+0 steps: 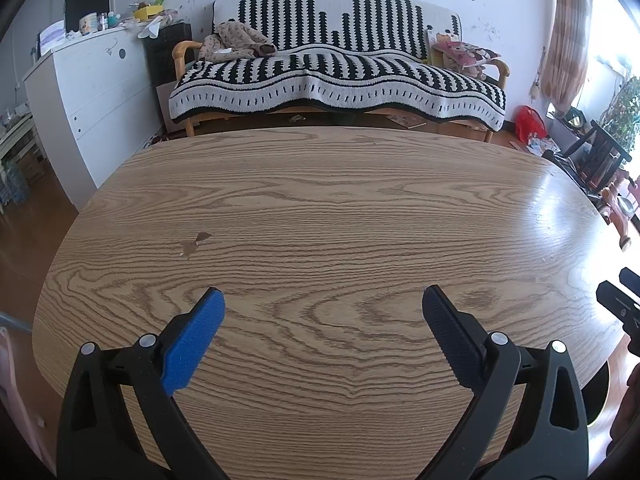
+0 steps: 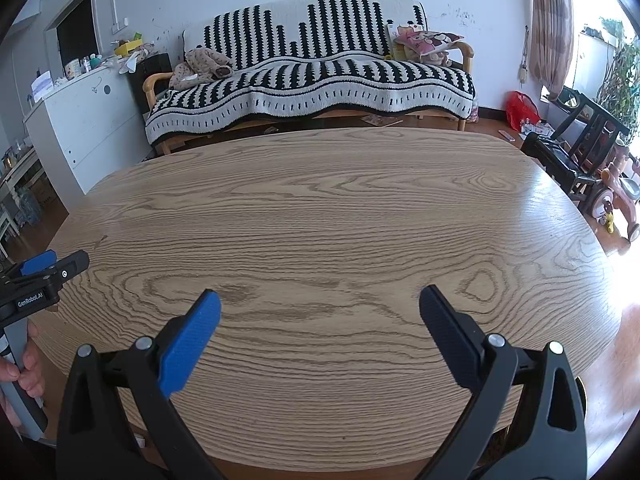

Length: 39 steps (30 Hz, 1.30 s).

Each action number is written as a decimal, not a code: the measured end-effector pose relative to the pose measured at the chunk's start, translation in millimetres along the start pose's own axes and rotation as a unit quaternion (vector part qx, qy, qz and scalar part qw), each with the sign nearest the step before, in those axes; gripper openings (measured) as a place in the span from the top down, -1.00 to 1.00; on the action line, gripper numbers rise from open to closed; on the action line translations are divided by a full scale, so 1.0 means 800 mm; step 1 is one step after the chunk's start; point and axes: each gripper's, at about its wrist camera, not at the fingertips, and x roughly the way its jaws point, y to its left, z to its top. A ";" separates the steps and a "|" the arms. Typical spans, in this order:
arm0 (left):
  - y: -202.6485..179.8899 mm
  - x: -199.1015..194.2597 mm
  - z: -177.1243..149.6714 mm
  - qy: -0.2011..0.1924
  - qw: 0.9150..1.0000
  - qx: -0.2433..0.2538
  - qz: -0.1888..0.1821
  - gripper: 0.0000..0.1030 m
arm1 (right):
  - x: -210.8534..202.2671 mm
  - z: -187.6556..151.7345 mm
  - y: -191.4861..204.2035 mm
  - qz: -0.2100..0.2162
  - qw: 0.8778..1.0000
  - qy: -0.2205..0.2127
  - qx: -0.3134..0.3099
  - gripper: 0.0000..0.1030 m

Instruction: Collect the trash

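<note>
My left gripper (image 1: pixel 323 300) is open and empty above the near part of a wooden table (image 1: pixel 320 208). My right gripper (image 2: pixel 320 300) is open and empty above the same table (image 2: pixel 320 208). The left gripper also shows at the left edge of the right wrist view (image 2: pixel 52 264); the right one shows at the right edge of the left wrist view (image 1: pixel 618 300). No trash shows on the table top. A small stain or chipped patch (image 1: pixel 194 242) marks the wood ahead and left of the left gripper.
A sofa with a black-and-white striped cover (image 1: pixel 336 72) stands beyond the table. A white cabinet (image 1: pixel 88 92) is at the left. A red bag (image 1: pixel 529 122), a dark chair (image 1: pixel 596 156) and a child's ride-on toy (image 2: pixel 612 200) stand at the right.
</note>
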 end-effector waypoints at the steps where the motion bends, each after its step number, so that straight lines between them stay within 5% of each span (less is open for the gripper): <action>1: 0.000 0.000 0.000 0.000 1.000 0.000 0.000 -0.87 | 0.000 0.000 0.000 0.000 1.000 0.000 0.000 -0.86; 39: 0.012 0.006 0.002 0.008 1.000 0.000 0.008 -0.87 | 0.000 -0.001 -0.003 -0.002 1.000 -0.001 -0.001 -0.86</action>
